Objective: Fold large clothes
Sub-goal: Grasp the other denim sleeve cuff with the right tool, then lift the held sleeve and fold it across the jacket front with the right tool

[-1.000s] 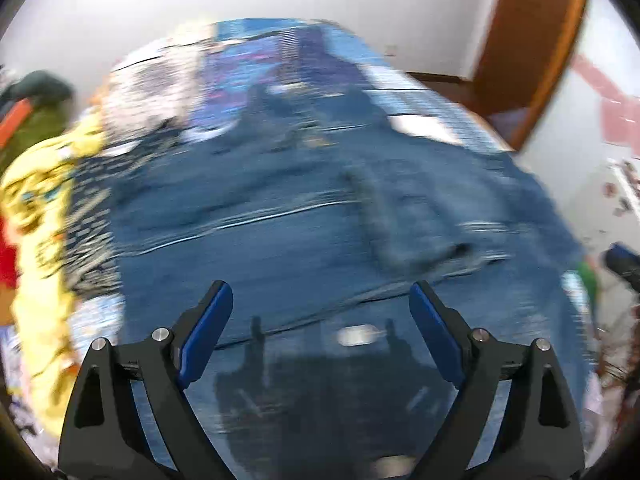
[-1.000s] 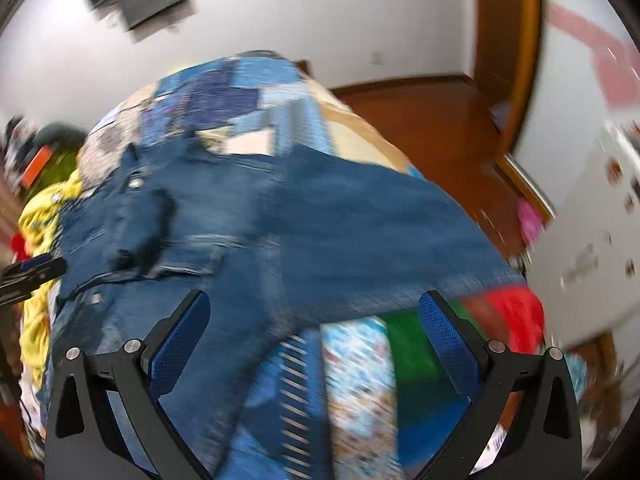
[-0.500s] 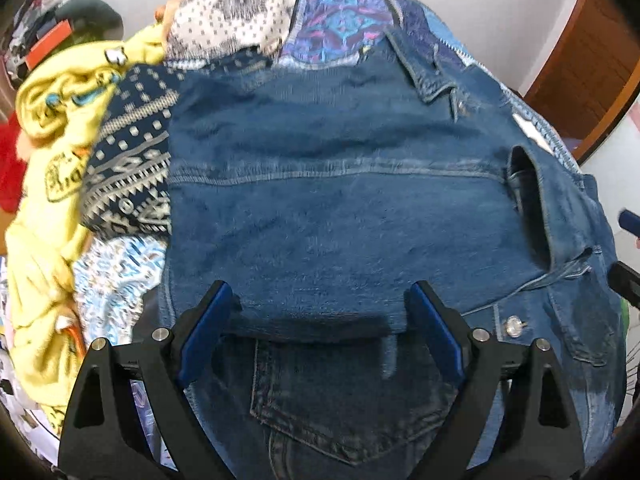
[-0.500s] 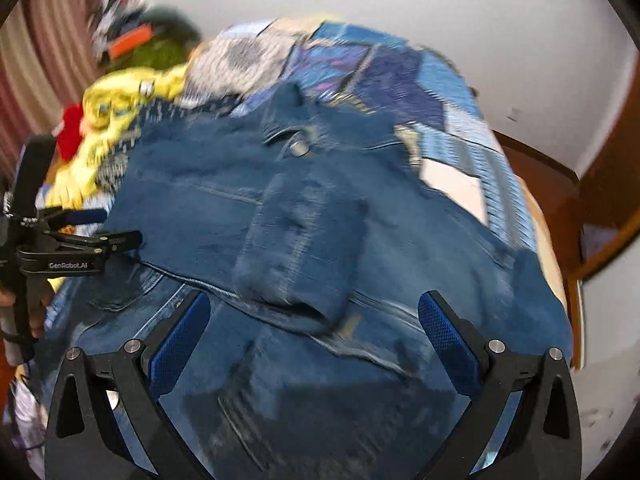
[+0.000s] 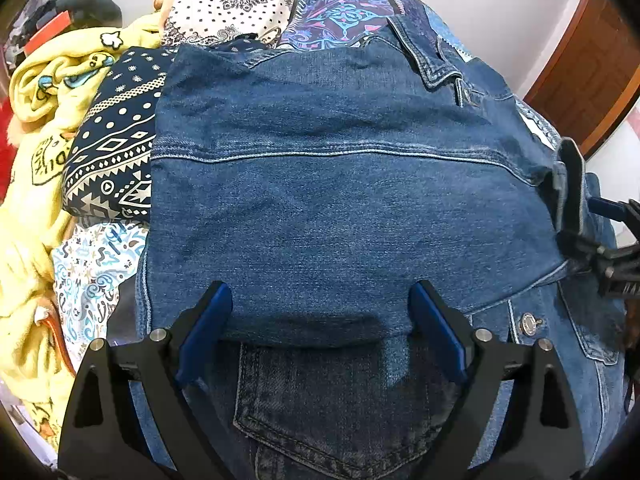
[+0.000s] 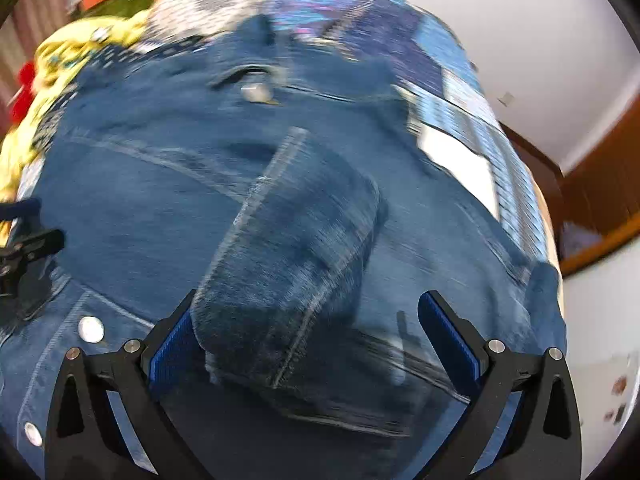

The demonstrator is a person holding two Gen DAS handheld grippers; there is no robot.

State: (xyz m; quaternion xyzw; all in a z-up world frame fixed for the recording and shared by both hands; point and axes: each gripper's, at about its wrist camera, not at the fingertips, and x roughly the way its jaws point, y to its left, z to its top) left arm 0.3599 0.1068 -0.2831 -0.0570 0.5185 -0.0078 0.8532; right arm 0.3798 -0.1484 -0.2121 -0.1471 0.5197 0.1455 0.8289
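A blue denim jacket [image 5: 340, 200] lies spread on a patchwork bedspread, its near part folded over itself. My left gripper [image 5: 320, 324] is open, its blue pads at either side of the folded edge, just above the cloth. My right gripper [image 6: 312, 340] is open over the jacket [image 6: 200, 184], with the folded sleeve cuff [image 6: 288, 264] between its jaws, close to the left pad. The right gripper shows at the right edge of the left wrist view [image 5: 612, 248]. The left gripper shows at the left edge of the right wrist view [image 6: 24, 240].
A yellow printed garment [image 5: 36, 152] and a navy patterned cloth [image 5: 116, 148] lie bunched at the left of the bed. The patchwork bedspread [image 5: 240, 4] runs to the far wall. A wooden door [image 5: 592, 72] and wooden floor [image 6: 592, 200] are at the right.
The right gripper has moved in closer over the sleeve cuff, which now sits between its jaws. The left gripper has held nearly still at the folded edge.
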